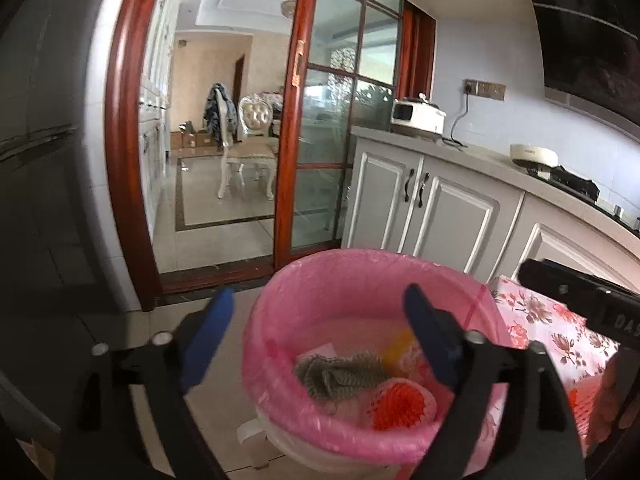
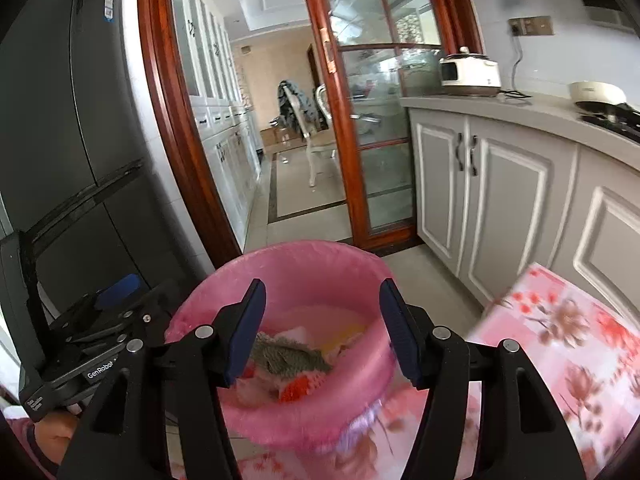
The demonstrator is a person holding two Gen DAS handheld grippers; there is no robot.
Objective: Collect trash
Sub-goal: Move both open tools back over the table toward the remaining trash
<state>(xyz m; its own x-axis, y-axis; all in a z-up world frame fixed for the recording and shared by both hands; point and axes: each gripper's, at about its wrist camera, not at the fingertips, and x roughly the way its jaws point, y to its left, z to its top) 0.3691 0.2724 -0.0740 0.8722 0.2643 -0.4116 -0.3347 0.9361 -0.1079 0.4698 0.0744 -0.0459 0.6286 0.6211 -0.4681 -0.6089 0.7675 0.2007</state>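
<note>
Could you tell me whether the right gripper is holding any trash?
No, the right gripper hangs open and empty above the pink-lined bin.

Pink-lined bin (image 1: 280,364) upright on floor; inside: grey-green knit scrap (image 1: 338,374), orange-red foam net (image 1: 398,406), yellow piece (image 1: 396,346).

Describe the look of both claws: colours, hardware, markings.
Left claw: matte black linkage arms, blue finger pads, silver round pivot pins. Right claw: same build, dark blue ribbed pads. White "GenRobot" lettering shows on the left unit's black body in the right wrist view.
</note>
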